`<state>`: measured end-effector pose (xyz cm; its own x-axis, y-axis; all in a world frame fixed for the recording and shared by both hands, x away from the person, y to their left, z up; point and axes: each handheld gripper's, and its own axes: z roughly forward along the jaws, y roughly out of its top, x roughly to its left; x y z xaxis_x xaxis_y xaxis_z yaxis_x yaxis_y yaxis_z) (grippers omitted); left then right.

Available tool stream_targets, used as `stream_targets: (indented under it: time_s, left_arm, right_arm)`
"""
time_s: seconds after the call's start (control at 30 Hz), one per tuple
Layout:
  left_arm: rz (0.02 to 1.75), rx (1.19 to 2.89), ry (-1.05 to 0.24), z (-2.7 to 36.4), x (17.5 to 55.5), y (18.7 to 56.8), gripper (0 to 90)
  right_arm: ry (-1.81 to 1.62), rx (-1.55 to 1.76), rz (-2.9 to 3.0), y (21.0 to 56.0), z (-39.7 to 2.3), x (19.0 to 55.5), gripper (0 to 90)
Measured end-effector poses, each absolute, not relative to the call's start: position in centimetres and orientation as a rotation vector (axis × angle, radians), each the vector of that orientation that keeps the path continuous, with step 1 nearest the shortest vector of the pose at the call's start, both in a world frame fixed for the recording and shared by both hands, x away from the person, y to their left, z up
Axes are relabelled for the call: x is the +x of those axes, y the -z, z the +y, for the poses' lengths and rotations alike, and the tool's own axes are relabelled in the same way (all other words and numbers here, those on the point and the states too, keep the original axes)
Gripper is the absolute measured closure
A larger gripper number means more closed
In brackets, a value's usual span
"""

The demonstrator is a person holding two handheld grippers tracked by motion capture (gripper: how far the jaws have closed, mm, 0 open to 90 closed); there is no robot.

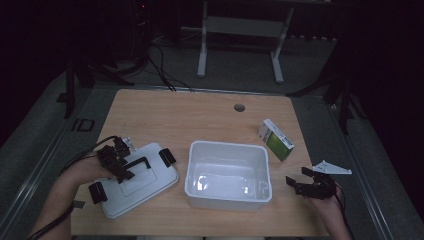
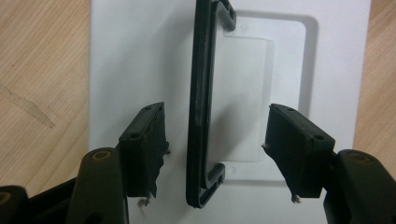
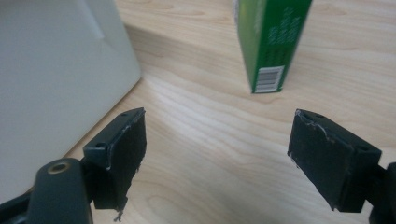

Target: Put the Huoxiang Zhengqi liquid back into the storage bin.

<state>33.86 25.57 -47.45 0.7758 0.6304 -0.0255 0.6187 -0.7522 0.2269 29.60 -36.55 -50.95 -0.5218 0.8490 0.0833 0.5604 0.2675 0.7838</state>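
1. A wooden table (image 1: 200, 112) carries a white plastic bin (image 1: 228, 175) near the middle, open at the top; nothing shows inside it.
2. To the bin's left lies its white lid (image 1: 137, 180), flat on the wood, with black clips at two ends and a black handle (image 2: 201, 102) standing up from a recessed panel.
3. The left gripper (image 1: 116, 161) hangs right over the lid. In the left gripper view its jaws stand wide apart, one on each side of the raised handle, and neither pad touches it.
4. The right gripper (image 1: 304, 184) sits low over the table, just to the right of the bin's near corner. Its jaws are spread wide and hold nothing; only bare wood lies between them.
5. A green and white carton (image 1: 275, 139) lies on the table beyond the right gripper, near the bin's far right corner and apart from it. In the right gripper view its barcode end faces the jaws.
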Motion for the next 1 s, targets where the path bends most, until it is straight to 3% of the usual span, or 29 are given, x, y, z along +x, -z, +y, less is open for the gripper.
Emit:
stream_targets:
  time_s: [0.6,1.0]
  left_arm:
    - [0.970,2.756,-0.066,25.2,33.8,47.3,38.4]
    - [0.966,2.771,-0.058,25.1,33.8,47.4,38.4]
  right_arm:
    - [-1.068,1.252,2.208,46.8,-36.9,33.9,19.7]
    - [-1.033,1.239,2.249,45.4,-36.3,36.8,29.6]
